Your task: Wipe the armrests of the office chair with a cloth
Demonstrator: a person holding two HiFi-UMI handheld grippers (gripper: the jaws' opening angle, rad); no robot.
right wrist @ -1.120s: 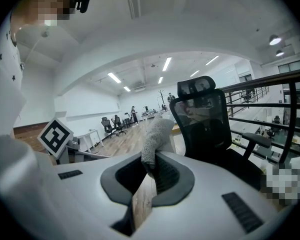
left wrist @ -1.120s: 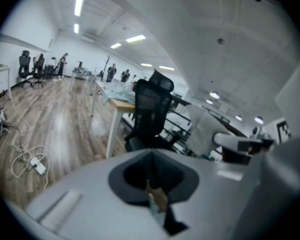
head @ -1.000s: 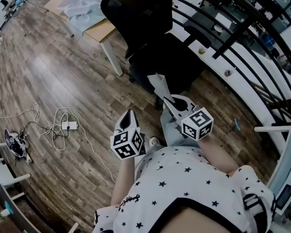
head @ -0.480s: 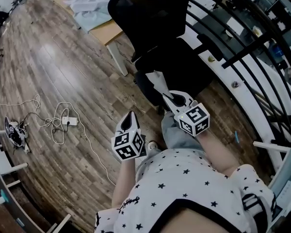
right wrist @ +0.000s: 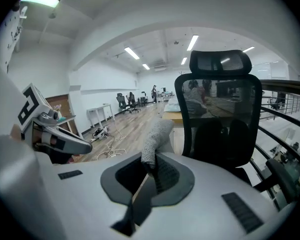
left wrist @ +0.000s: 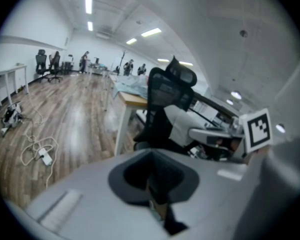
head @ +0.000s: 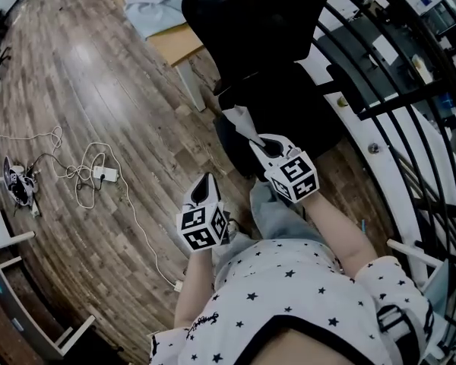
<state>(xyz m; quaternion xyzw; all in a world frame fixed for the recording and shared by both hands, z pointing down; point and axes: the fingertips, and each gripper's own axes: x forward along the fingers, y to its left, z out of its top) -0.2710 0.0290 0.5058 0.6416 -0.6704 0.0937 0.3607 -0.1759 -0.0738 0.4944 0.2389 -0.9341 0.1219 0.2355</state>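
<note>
The cloth (head: 240,120) looks light, soft and limp, a nubbly rag that will likely fold and drag rather than push, so it is best pinched at a bunched end with a flap left free for wiping. The right tool (head: 255,140) has it so, jaws clenched on its lower end, the rest poking out toward 11 o'clock. The office chair (head: 262,29) stands just beyond at 12 o'clock, its armrests lost in the black. The left tool (head: 205,181), at 7 o'clock, is closed on nothing.

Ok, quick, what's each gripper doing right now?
Left gripper: shut, nothing between its jaws.
Right gripper: shut on the cloth.
</note>
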